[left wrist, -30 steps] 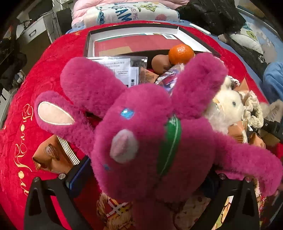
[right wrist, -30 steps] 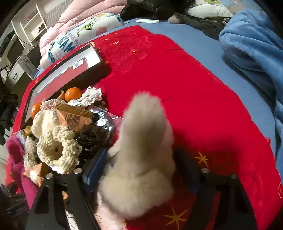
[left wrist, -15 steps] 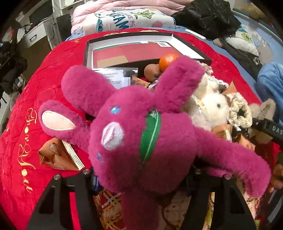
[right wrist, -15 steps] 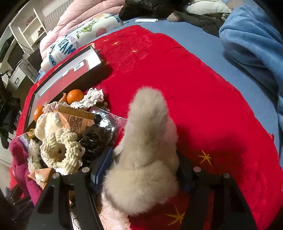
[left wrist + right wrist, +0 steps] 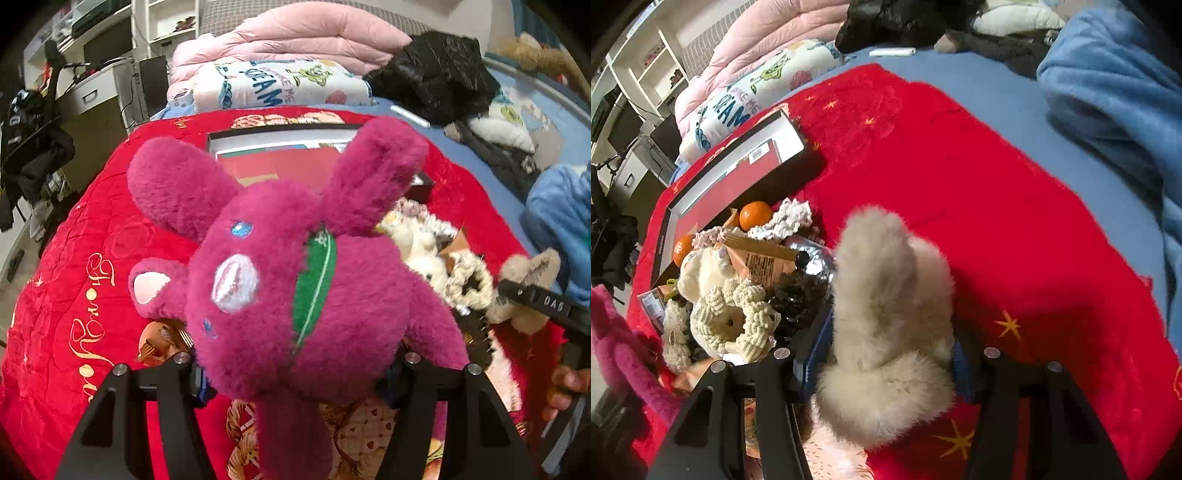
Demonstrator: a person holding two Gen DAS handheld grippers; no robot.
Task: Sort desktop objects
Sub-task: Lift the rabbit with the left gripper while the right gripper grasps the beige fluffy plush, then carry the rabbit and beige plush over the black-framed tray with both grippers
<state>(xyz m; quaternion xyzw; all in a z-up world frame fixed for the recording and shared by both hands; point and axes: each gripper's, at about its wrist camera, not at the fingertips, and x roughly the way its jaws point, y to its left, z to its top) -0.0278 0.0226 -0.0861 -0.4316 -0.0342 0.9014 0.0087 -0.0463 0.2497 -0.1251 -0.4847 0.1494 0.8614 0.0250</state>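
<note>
My left gripper [image 5: 295, 373] is shut on a magenta plush bear [image 5: 288, 280] with a green leaf patch and holds it above the red blanket [image 5: 74, 280]. The bear also shows at the left edge of the right wrist view [image 5: 617, 339]. My right gripper [image 5: 882, 363] is shut on a beige fluffy plush toy [image 5: 890, 332], lifted over the blanket [image 5: 1015, 221]. That toy and the right gripper also show in the left wrist view [image 5: 524, 273]. A pile remains on the blanket: two oranges [image 5: 755, 215], a cream plush [image 5: 701, 269], a knitted ring [image 5: 735, 325], snack packets [image 5: 764, 262].
An open black box with a red lining [image 5: 727, 181] lies behind the pile, also in the left wrist view [image 5: 280, 155]. Folded pink and printed quilts [image 5: 288, 59] and a black jacket [image 5: 436, 70] lie beyond. A blue blanket [image 5: 1126, 92] lies right.
My left gripper has lifted the magenta bear higher and tipped back, so more of the room shows. My right gripper has raised the beige plush a little off the pile.
</note>
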